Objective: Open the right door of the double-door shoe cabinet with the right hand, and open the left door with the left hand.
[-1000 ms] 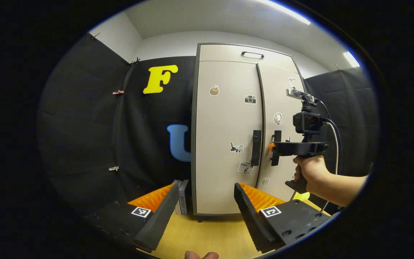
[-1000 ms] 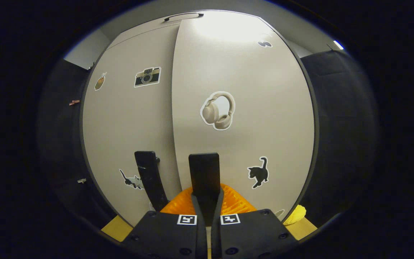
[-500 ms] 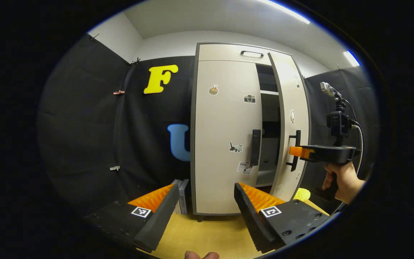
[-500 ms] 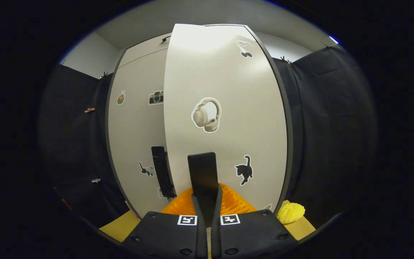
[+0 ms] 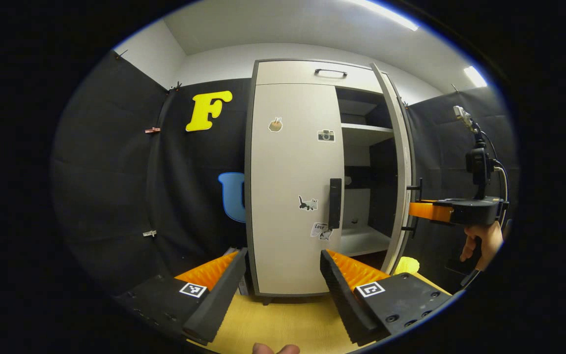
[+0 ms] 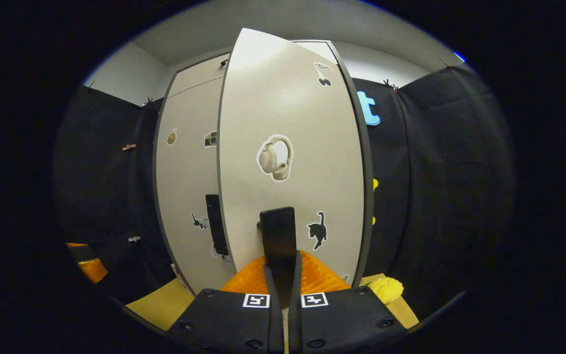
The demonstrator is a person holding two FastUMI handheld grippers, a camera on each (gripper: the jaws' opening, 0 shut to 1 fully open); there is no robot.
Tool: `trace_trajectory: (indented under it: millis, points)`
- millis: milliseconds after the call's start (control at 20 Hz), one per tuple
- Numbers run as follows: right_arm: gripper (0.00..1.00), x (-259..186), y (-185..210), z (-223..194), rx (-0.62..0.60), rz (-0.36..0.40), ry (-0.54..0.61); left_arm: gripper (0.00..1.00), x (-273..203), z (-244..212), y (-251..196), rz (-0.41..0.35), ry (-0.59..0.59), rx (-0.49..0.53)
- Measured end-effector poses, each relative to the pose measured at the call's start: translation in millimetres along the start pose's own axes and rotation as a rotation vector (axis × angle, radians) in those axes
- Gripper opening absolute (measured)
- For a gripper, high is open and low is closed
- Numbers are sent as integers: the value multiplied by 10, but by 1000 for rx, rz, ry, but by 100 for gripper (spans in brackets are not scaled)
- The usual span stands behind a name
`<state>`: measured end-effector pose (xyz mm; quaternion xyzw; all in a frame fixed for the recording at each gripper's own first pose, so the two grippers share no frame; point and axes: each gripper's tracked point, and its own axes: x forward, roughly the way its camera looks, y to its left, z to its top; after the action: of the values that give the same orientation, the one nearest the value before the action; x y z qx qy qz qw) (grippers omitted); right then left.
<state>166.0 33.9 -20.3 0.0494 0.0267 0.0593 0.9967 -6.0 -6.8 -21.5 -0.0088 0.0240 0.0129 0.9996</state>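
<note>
A: Surface [image 5: 283, 319]?
B: Cabinet [image 5: 290, 73] on it. R door [image 6: 293, 123] swung out, my R gripper [image 6: 283, 275] clamped on its handle [image 6: 278, 236]. L door [image 5: 293, 187] closed; L gripper [image 5: 278, 280] wide open, holding nothing, short of it.

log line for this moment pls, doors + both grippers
right door: open | right gripper: shut on right door handle | left door: closed | left gripper: open, short of cabinet

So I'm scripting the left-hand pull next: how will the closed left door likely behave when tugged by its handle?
The left door looks like a stiff flat panel, so it probably swings without flexing. Its vertical bar handle looks rigid and easy to grip.
</note>
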Motion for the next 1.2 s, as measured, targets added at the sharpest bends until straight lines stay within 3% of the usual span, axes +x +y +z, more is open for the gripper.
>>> trace_trajectory:
  millis: [400, 600, 800, 900, 1200]
  points:
    - [7, -161, -276, 26, -7, -58, 6, 95, 102, 50, -296, -51, -9, 24]
    - [7, -215, -613, 39, -70, -157, -4, 95, 161, 66, -435, -73, -14, 25]
    - [5, -340, -1130, 169, -52, -240, -27, 95, 274, 108, -610, -95, -17, 31]
    - [5, -426, -1186, 188, 1, -216, -31, 95, 334, 153, -698, -104, -25, 42]
    - [13, -616, -1033, 165, -31, -171, -20, 95, 564, 276, -888, -124, -22, 34]
